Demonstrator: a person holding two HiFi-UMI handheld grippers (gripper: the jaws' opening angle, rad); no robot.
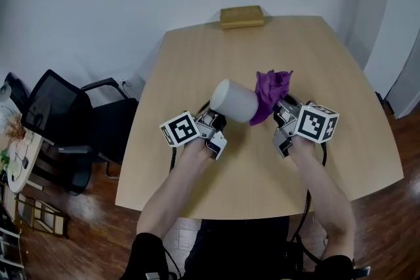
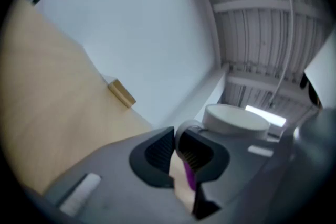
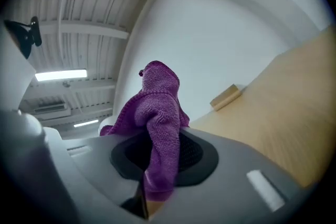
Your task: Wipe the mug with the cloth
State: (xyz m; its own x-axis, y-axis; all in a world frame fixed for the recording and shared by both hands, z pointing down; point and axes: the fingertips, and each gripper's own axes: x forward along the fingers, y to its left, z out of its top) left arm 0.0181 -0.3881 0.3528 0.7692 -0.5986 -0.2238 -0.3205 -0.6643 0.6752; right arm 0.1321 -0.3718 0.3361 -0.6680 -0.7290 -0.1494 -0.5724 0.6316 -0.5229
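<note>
Mug: a white ceramic mug [image 1: 235, 100] hangs on its side above the pale wooden desk [image 1: 249, 174] at centre frame, its long axis running left to right.
Left tool: the left tool [image 1: 218, 120] stands narrow, pinched on the mug's handle [image 2: 185, 128].
Right tool: the right tool [image 1: 283, 111] is clamped on a crumpled purple cloth [image 1: 272, 92].
Key relation: the cloth sits just right of the mug, touching its right-hand end. The cloth-bearing right hand looks best placed to sweep left along the mug's side.

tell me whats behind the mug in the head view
The purple cloth in the right gripper, part of it covered by the mug. Farther back, a tan block.
</note>
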